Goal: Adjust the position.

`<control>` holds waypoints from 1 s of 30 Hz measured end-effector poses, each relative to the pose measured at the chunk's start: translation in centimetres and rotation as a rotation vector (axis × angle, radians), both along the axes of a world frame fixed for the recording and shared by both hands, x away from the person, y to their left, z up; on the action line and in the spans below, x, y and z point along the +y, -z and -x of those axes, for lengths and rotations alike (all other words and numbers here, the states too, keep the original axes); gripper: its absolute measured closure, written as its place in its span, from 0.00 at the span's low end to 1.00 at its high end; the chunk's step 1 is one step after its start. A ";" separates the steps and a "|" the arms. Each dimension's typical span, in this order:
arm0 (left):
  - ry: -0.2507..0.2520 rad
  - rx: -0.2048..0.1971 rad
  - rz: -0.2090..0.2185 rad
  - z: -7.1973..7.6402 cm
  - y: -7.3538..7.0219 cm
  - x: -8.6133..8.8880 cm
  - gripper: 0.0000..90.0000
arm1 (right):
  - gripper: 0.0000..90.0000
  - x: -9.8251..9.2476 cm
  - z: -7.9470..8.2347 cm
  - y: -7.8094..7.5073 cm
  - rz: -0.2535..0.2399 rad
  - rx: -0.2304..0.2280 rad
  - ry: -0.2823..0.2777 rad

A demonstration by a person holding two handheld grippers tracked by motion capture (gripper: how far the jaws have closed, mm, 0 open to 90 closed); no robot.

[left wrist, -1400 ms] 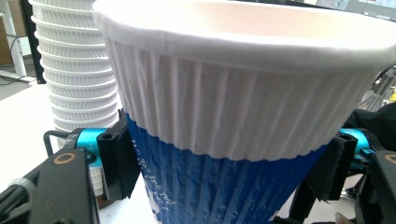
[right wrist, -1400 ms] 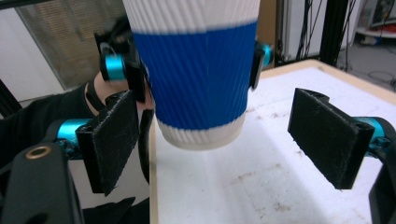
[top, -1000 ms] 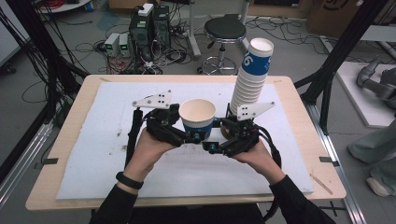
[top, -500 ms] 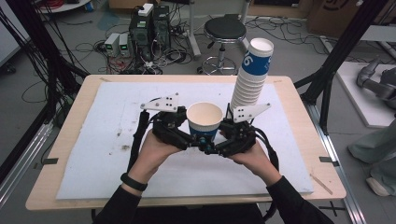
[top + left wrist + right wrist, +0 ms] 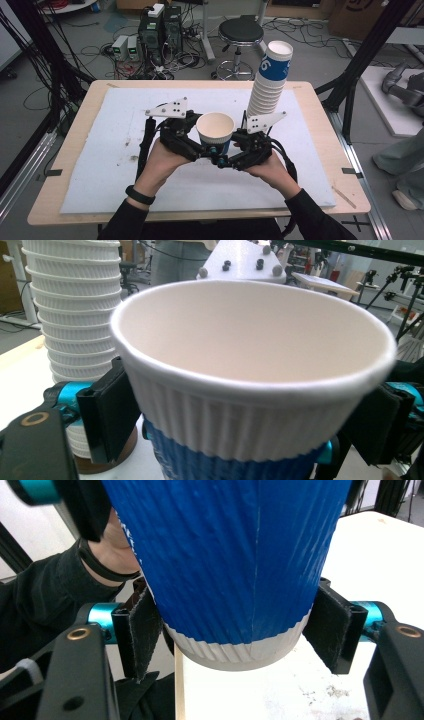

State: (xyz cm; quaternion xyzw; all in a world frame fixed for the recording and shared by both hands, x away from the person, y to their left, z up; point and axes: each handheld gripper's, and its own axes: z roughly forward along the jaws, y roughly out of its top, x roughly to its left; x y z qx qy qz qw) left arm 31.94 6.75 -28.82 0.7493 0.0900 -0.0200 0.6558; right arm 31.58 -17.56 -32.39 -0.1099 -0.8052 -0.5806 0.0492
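— Starting from the left: our left claw (image 5: 202, 150) has just been opening around the paper cup (image 5: 215, 131), and in the left gripper view its pads (image 5: 107, 412) stand beside the ribbed wall, apparently no longer pressing.

— Agreed. The cup hangs above the table (image 5: 75, 200), between both hands, and our right claw (image 5: 225, 159) is clamped on its lower part; the right gripper view shows both pads (image 5: 140, 630) against the blue wall near the white base.

— So we judge this a hand-over, left to right. Next we need the left claw drawn clear without nudging the cup, while the right keeps it upright.

— The left gripper view gives us the empty white inside and the cup stack (image 5: 75, 305) just behind; the right gripper view gives the base. From above, the stack (image 5: 267, 85) stands to the right.
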 end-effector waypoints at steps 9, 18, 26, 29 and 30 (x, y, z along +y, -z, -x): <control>0.012 -0.008 0.005 0.0 0.0 0.0 0.26 | 0.31 0.0 -0.1 0.0 0.000 0.011 0.001; 0.009 0.001 0.001 -0.1 0.2 -0.3 0.26 | 0.23 -0.5 0.0 -0.5 -0.064 0.007 0.022; 0.015 0.007 -0.006 -0.1 0.3 -0.5 0.25 | 0.31 -0.4 0.1 -0.5 -0.044 -0.009 0.022; 0.015 0.008 -0.003 -0.1 0.3 -0.5 0.22 | 0.31 -0.4 0.1 -0.5 -0.042 -0.005 0.015; 0.014 0.012 0.006 -0.1 0.3 -0.5 0.20 | 0.31 -0.4 0.0 -0.4 -0.041 -0.006 0.017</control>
